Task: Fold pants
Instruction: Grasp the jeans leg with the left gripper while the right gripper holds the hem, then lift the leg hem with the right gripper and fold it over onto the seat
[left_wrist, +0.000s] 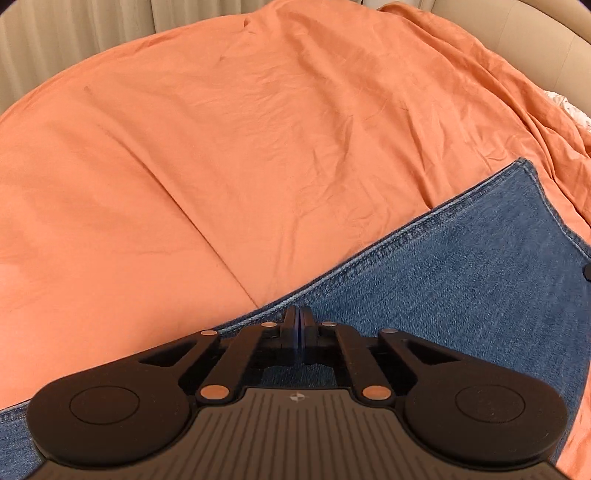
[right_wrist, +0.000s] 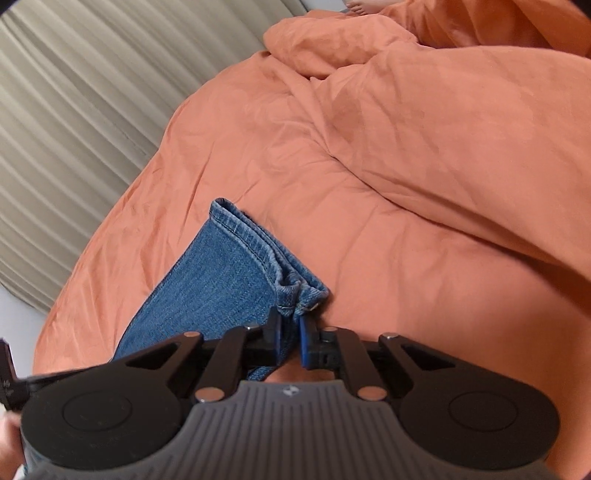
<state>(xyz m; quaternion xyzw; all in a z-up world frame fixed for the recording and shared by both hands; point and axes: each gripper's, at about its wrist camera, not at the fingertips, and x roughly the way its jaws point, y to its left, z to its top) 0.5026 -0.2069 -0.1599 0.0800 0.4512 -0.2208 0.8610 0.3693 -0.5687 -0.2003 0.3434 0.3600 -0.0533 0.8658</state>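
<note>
Two grippers are working the same pair of blue jeans, which is lying flat across an orange bedspread beside a pale pleated curtain; the left gripper is sitting at the stitched side seam of the denim, its fingers drawn together with barely a slit between them, and they seem to be pinching the seam edge, though the fabric between the pads is too thin to make out with certainty; the right gripper is clamping a bunch of denim just behind the leg hems, its blue-padded fingers pressing on the cloth from either side; the hems are lying stacked one on the other, so the legs are probably already laid together lengthwise; taking one hold near the hems and one further along the seam is likely meant to keep both layers aligned while the leg end is being carried over toward the waist; the waistband is showing in neither view, so how far the fold is along is hard to judge; the layers slipping apart is the chief risk.
</note>
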